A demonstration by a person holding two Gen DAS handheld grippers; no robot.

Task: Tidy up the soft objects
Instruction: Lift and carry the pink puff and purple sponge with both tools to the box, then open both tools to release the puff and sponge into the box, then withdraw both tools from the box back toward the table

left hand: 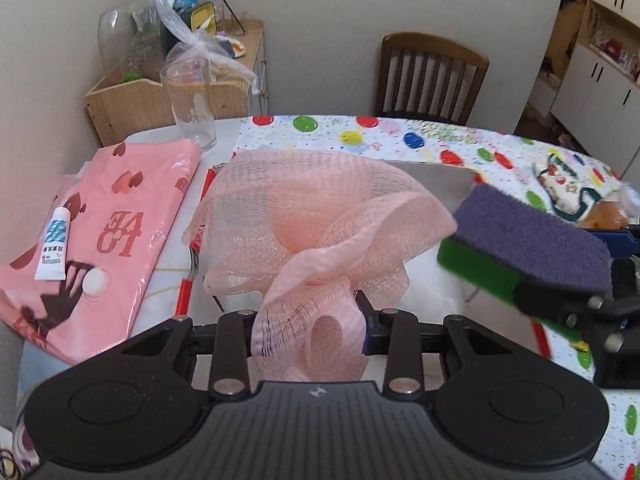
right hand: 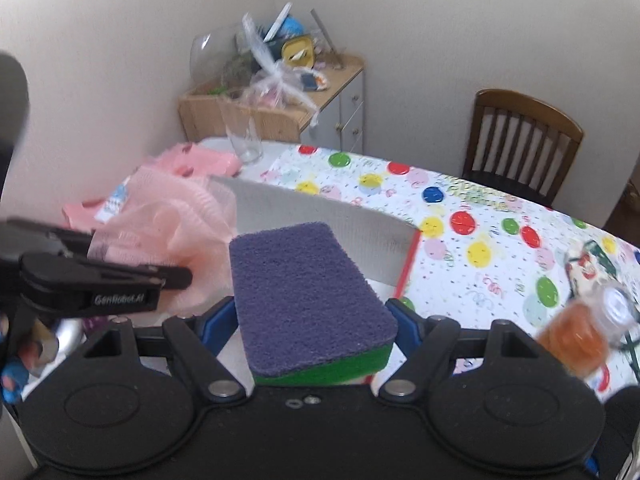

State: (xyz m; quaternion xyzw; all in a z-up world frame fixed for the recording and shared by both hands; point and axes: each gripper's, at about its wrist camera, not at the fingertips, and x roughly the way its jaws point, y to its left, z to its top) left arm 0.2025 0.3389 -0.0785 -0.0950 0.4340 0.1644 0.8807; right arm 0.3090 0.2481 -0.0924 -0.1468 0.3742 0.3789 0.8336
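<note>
My left gripper [left hand: 310, 312] is shut on a pink mesh bath pouf [left hand: 312, 216], whose netting billows out ahead of the fingers above the table. The right gripper [right hand: 312, 312] is shut on a sponge [right hand: 304, 292] with a purple scouring top and a green base, held flat between the blue pads. In the left wrist view the sponge [left hand: 532, 240] and the right gripper [left hand: 576, 304] sit just to the right of the pouf. In the right wrist view the pouf [right hand: 172, 228] and the left gripper's black fingers [right hand: 100, 284] are at the left.
A grey box with a red edge [right hand: 328, 232] lies under both held items on the balloon-print tablecloth [right hand: 460, 216]. A pink package [left hand: 100, 224] with a small white tube [left hand: 54, 248] lies left; a drinking glass [left hand: 192, 104] stands behind. An orange bottle [right hand: 580, 340] lies right. A wooden chair [left hand: 432, 76] stands beyond.
</note>
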